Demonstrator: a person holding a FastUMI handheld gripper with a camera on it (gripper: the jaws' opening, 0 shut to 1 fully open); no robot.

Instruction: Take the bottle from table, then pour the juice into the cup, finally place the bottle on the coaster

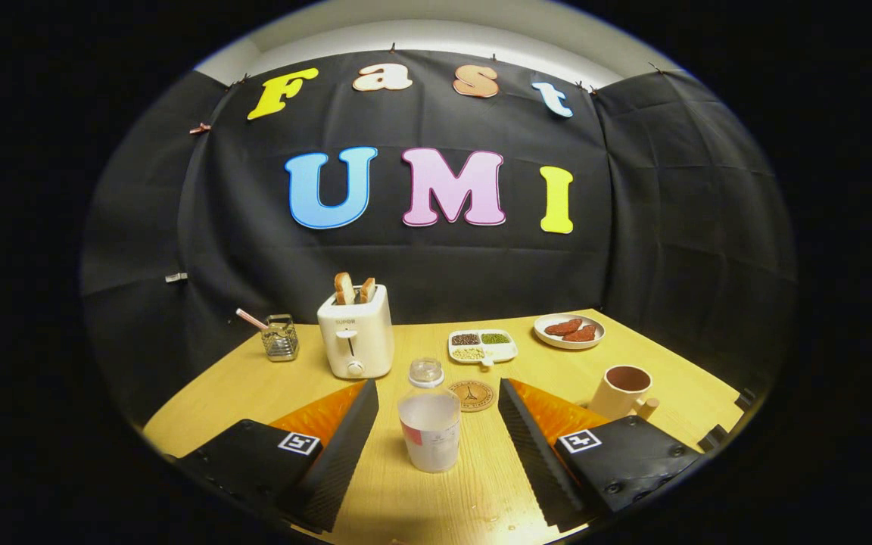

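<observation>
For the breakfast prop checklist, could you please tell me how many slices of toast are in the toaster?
2: both stand in the toaster's slots beyond the open gripper, the left slice taller, the right slice beside it. Anything deeper in the slots is hidden.

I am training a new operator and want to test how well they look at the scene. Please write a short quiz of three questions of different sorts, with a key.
1. True or false: the bottle stands upright on the table between the open jaws of the gripper.
2. Multiple choice: the coaster lies
A. under the toaster
B. just beyond the bottle
C. inside the cup
3. Fill in: the toaster holds two slices of ____.

Key: 1 true. 2 B. 3 bread; the cup stands to the right.
</observation>
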